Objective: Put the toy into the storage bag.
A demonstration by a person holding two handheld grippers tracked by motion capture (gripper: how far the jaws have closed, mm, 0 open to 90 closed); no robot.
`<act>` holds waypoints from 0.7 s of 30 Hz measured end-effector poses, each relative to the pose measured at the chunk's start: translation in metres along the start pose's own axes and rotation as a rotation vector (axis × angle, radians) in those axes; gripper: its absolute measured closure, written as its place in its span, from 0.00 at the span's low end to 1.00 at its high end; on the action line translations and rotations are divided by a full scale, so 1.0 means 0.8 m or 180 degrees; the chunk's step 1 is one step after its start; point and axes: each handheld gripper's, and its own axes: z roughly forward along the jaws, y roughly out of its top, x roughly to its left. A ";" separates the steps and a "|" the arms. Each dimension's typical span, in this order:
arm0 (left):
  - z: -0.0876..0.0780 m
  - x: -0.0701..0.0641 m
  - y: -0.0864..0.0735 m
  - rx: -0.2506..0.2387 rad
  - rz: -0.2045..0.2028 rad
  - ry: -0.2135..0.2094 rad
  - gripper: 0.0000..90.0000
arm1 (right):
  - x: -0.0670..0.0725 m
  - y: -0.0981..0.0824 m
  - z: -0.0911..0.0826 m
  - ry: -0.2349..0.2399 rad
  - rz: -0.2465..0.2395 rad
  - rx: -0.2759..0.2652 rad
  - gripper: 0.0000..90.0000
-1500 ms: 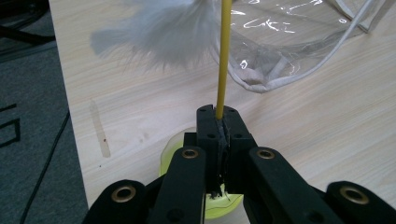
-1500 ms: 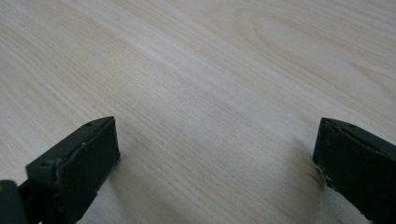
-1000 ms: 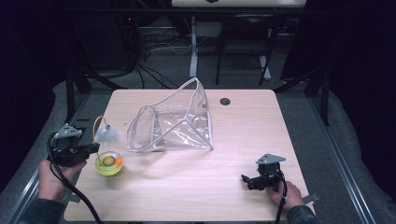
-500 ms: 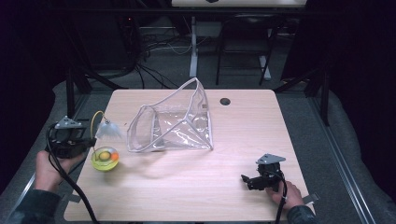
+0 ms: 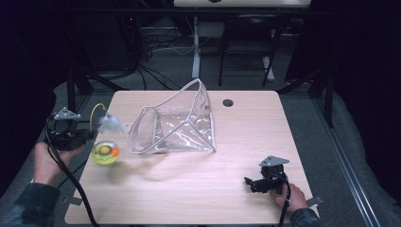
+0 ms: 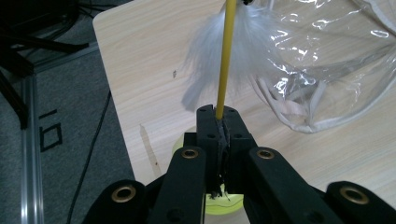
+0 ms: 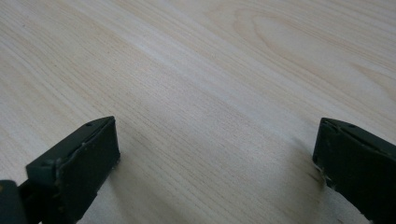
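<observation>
My left gripper (image 5: 88, 134) (image 6: 222, 114) is at the table's left edge, shut on a thin yellow wand (image 6: 226, 56). The wand curves up to a tuft of white feathers (image 5: 111, 124) (image 6: 210, 51). A yellow-green translucent ball (image 5: 105, 152) (image 6: 233, 203) sits just below the jaws and seems joined to the wand's lower end; its shadow falls on the wood beneath. A clear plastic bag (image 5: 175, 125) (image 6: 327, 60) with a white rim stands open to the right of the feathers. My right gripper (image 5: 250, 183) (image 7: 217, 154) rests open on the wood at the front right, with nothing between its jaws.
The light wooden table (image 5: 198, 189) has a dark round grommet hole (image 5: 228, 102) near its far edge. Behind the table are cables and desk legs on a grey floor. A black cable trails from each gripper toward the person.
My left gripper has moved up and a little away from me with the wand. The feathers and the yellow-green ball went with it. The right gripper has stayed where it was.
</observation>
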 end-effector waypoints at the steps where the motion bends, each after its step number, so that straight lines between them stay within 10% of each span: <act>1: 0.000 0.002 0.002 0.0013 -0.0001 -0.0014 0.98 | 0.000 0.000 0.000 0.0001 -0.0001 -0.0001 0.00; 21: 0.028 0.032 0.025 -0.0003 -0.0154 0.0020 0.98 | 0.000 0.000 0.000 0.0003 -0.0005 -0.0013 0.00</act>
